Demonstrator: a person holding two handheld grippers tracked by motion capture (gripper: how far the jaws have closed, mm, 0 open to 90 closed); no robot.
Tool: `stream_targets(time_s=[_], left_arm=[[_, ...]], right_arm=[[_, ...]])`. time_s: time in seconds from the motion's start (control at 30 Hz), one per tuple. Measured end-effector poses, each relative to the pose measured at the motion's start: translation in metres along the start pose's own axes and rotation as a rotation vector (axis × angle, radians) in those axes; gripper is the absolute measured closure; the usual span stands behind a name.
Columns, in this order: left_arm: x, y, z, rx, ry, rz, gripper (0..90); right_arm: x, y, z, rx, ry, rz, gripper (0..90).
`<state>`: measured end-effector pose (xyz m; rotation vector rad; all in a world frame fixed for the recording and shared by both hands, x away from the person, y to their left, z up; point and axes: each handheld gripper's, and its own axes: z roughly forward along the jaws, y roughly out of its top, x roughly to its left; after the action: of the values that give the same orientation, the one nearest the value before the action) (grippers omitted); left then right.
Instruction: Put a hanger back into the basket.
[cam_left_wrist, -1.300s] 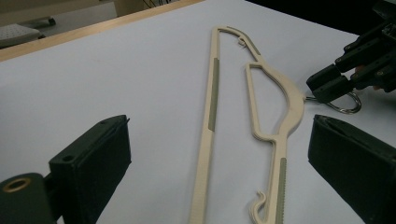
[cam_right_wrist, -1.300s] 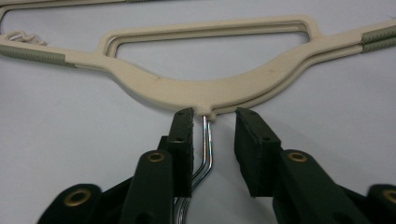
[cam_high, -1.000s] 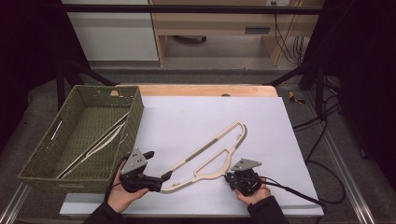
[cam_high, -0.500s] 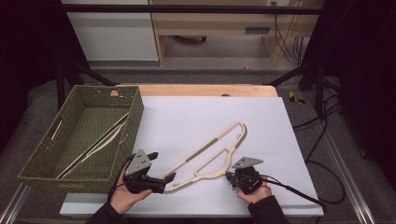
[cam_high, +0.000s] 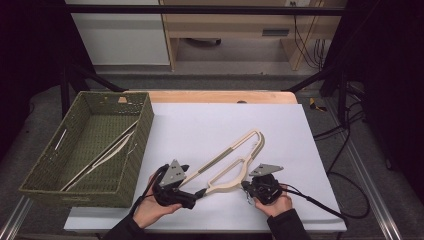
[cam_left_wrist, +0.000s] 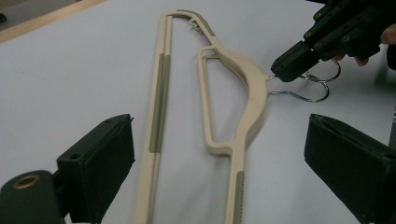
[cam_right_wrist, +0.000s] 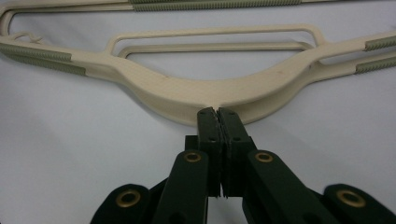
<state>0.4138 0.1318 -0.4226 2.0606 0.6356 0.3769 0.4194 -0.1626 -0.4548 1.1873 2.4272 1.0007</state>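
The right gripper (cam_right_wrist: 218, 112) has just closed on the wire hook (cam_left_wrist: 308, 88) of the cream hanger (cam_high: 235, 165) lying on the white table (cam_high: 200, 125), while the left gripper (cam_left_wrist: 224, 154) stands wide around its end, lift and basket (cam_high: 80, 145) ahead.

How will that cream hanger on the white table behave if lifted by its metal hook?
The hanger is thin and open-framed, so probably light and fairly stiff. Pinched at the hook by the right gripper, it will likely pivot and swing. The left gripper, open astride it, could steady it.
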Motion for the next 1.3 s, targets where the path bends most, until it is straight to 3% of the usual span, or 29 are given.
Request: stream_targets(time_s=[0.3,0.5,0.57,0.7,0.77,0.93,1.03,1.3], left_arm=[[-0.013,0.017,0.043,0.09,-0.049,0.051,12.9],[-0.022,0.021,0.073,0.171,-0.084,0.102,22.8],[-0.023,0.022,0.076,0.179,-0.09,0.105,24.3],[-0.028,0.025,0.088,0.207,-0.079,0.144,30.9],[-0.032,0.027,0.098,0.224,-0.05,0.182,34.1],[-0.033,0.028,0.111,0.258,-0.041,0.209,41.4],[-0.033,0.027,0.117,0.282,-0.045,0.229,47.8],[-0.038,0.028,0.116,0.299,-0.068,0.25,67.5]], right_arm=[[0.0,0.005,-0.003,0.0,0.0,-0.006,89.4],[-0.001,0.011,-0.008,0.005,0.004,-0.022,89.4],[-0.001,0.011,-0.008,0.008,0.005,-0.018,89.4],[-0.001,0.013,-0.01,0.013,0.002,-0.005,89.4],[-0.001,0.014,-0.012,0.012,-0.004,-0.007,89.4],[0.0,0.015,-0.013,0.016,-0.01,0.001,89.4],[0.0,0.016,-0.015,0.021,-0.008,-0.019,89.4],[0.0,0.018,-0.017,0.024,-0.017,-0.032,89.4]])
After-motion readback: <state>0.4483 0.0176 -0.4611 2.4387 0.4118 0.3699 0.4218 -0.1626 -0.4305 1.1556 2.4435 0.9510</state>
